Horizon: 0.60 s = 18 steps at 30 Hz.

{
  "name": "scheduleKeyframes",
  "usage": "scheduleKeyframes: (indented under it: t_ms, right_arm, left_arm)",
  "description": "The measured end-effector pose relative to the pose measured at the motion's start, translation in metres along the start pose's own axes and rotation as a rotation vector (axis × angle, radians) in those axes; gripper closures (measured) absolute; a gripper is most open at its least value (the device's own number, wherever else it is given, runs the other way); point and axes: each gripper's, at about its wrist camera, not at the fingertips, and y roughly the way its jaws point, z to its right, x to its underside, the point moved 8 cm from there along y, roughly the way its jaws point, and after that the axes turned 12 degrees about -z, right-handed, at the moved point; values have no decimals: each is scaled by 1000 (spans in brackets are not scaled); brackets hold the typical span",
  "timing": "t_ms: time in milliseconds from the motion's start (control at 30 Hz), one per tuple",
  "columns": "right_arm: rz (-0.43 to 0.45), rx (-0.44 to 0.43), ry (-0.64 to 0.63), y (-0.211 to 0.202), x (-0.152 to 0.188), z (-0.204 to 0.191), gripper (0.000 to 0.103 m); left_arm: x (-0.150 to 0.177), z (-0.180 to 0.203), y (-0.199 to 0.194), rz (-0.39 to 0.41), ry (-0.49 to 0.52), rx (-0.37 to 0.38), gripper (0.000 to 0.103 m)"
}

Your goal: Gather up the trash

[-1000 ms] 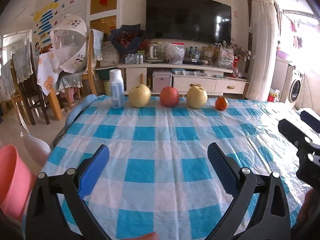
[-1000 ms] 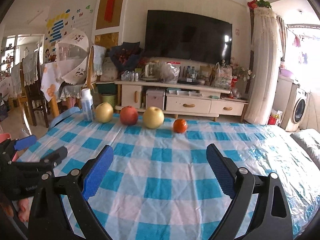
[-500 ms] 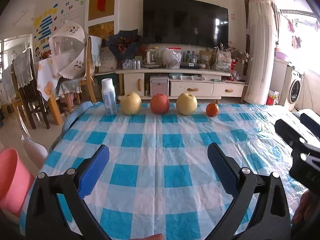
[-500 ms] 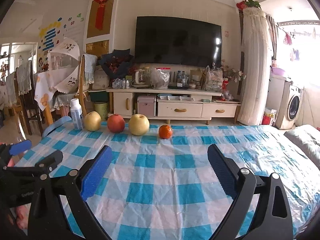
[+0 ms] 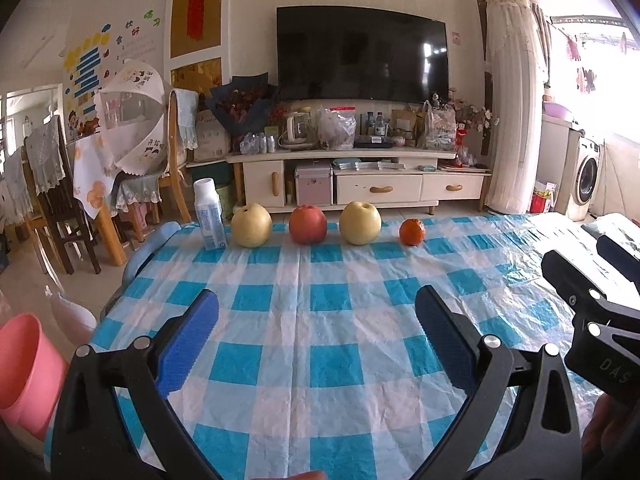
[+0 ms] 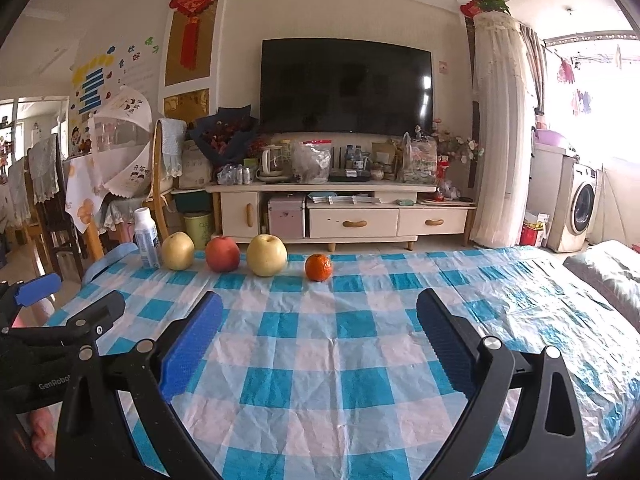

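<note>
Both empty, spread wide: left gripper (image 5: 316, 330), right gripper (image 6: 318, 330). Hovering above checked tablecloth (image 5: 320, 280), likely lining up on white bottle (image 5: 209, 216) beside fruit; pink bin (image 5: 24, 372) off-table left.

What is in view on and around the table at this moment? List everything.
bottle: 1, white with blue label, upright at the left end of the row on the table's far edge
pears: 2, yellow, either side of the apple
apple: 1, red, mid-row
orange: 1, right end of the row
tablecloth: 1, blue-white check, covers the table
bucket: 1, pink, below the table's left side
TV: 1, black, on the far wall
left gripper: open, empty, above the cloth
right gripper: open, empty
</note>
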Motion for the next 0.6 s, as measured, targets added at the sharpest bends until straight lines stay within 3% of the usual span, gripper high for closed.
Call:
scheduleKeyframes:
  t_ms: [333,533,600]
  right_arm:
    - [-47,18,-14,20,8,1,7]
    - [-155,29,-37,57,24,-8,7]
    - [-238,36,-42,78,36,-10,7]
  left_arm:
    - [5,2,19,-19,2,1,4]
    - [27,-1,65,-141,5,-11,4]
    - [37,-2,81,-202,-6,-9,4]
